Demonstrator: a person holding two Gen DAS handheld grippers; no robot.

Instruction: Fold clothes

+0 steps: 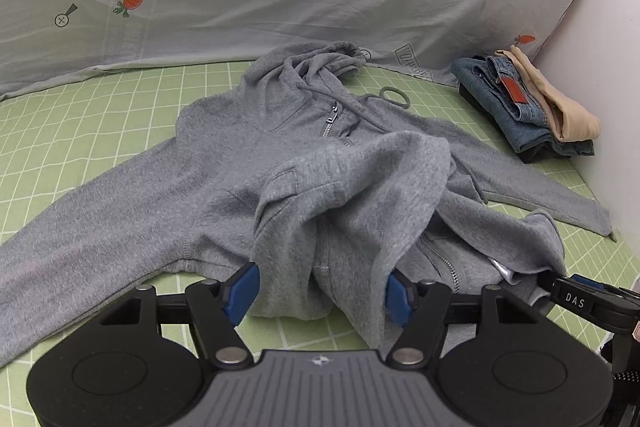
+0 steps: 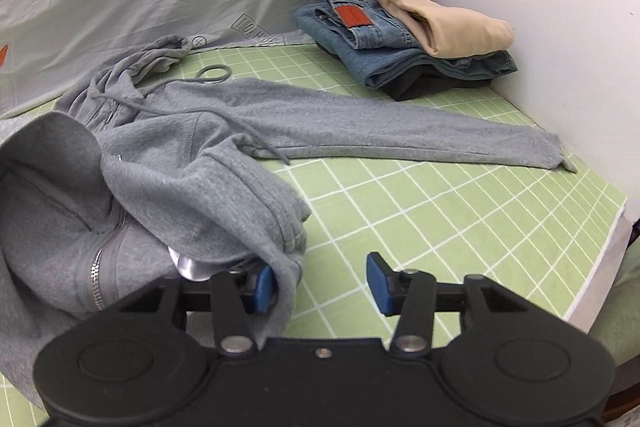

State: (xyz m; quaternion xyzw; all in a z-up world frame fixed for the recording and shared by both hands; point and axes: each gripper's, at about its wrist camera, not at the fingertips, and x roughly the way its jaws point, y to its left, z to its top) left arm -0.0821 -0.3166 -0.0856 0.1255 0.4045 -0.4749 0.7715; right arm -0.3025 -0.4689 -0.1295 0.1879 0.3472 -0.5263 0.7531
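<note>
Our left gripper [image 1: 322,291] stands wide with a raised bunch of the grey zip hoodie [image 1: 248,163] between its blue pads, and our right gripper [image 2: 320,285] is also wide, the hem corner draped only over its left pad; we should close both on the hem at equal height before carrying it toward the hood. The hoodie lies spread on the green checked mat [image 2: 440,211], sleeves out. The wall [image 2: 560,27] and the stack of folded clothes [image 2: 404,39] limit the right side, so the free mat lies in front.
</note>
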